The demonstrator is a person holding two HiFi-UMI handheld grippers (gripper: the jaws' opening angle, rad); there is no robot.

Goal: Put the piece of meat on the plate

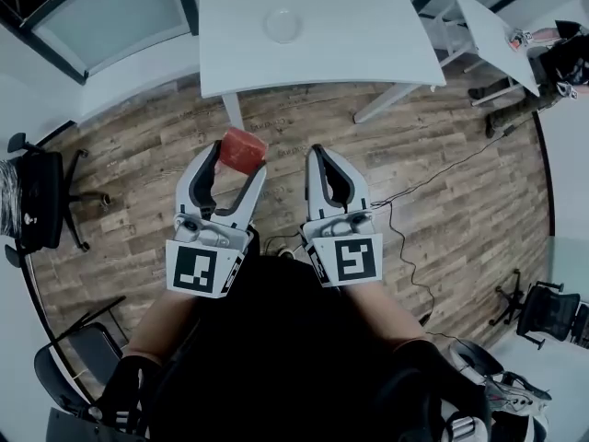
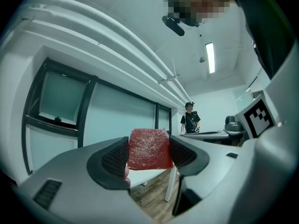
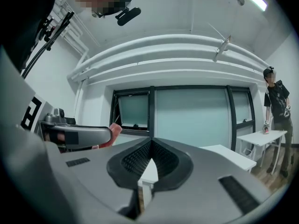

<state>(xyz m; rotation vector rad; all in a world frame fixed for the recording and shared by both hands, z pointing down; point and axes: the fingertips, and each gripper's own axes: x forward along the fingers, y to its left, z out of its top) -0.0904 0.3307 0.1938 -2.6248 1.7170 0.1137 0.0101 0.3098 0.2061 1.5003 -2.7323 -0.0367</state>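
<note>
Though partly masked by a near finger in the head view, plainly pinched between the fingers of the left gripper (image 1: 237,161): piece of meat (image 1: 244,148), red and blocky, up in the air over the wooden floor (image 1: 442,182), well apart from the white surface (image 1: 368,53). Same hold in the left gripper view: 2 ribbed finger faces pressed flat on opposite sides of the meat, its top edge standing clear above them, its bottom edge sunk behind the near finger; small pale shape under that finger too unclear to identify. Just beside, right gripper (image 1: 324,159), fingers pressed together tip to tip on nothing, with only a thin gap lower down in the right gripper view. At that view's left, just 1 pink corner of the meat peeking past the left gripper's side. Plate (image 1: 283,24) faint against the surface's far middle, hard to separate from the white top, seen in the head view only. Lower middle of the head view blocked by dark clothing (image 1: 276,339). Office chair (image 1: 37,201) cut off at the left edge. Standing person (image 2: 190,120) far back, too small for detail.
</note>
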